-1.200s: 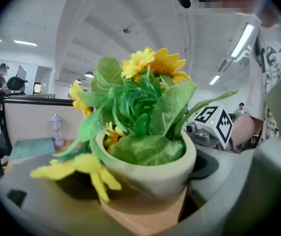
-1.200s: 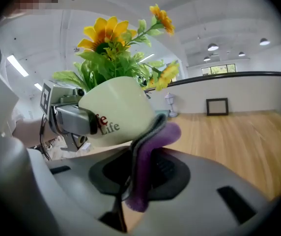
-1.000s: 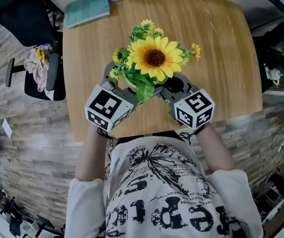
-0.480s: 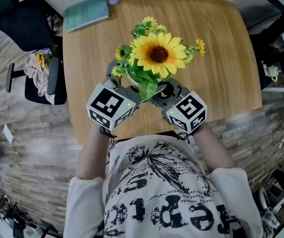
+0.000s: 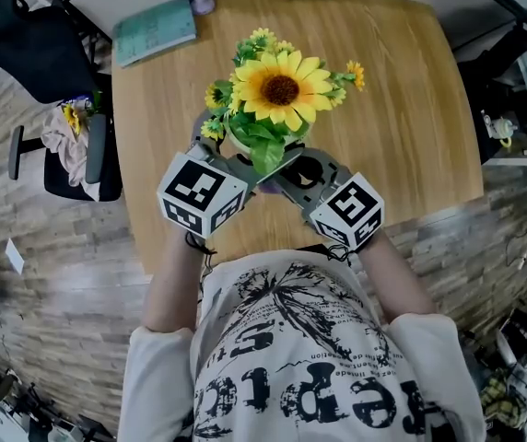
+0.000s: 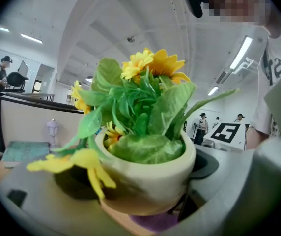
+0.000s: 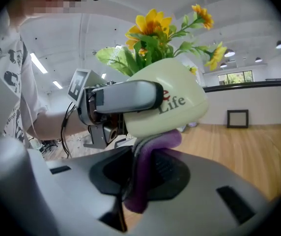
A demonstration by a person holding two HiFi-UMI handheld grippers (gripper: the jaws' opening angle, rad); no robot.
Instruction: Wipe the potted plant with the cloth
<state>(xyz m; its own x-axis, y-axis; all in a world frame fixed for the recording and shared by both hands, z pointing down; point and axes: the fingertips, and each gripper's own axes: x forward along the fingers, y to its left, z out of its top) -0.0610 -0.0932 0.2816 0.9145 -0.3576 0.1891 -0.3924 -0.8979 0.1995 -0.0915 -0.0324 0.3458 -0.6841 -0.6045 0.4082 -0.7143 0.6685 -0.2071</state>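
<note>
2 claws above wooden table: left claw grips pot, right claw pinches purple cloth.

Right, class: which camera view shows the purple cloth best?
The right gripper view: the cloth runs from the right gripper's jaws up to the pot's underside. The left gripper view shows only a purple sliver below the pot; the head view barely a scrap beneath the leaves.

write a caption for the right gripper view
Right gripper presses a purple cloth under the cream pot clamped by the left gripper.
</note>
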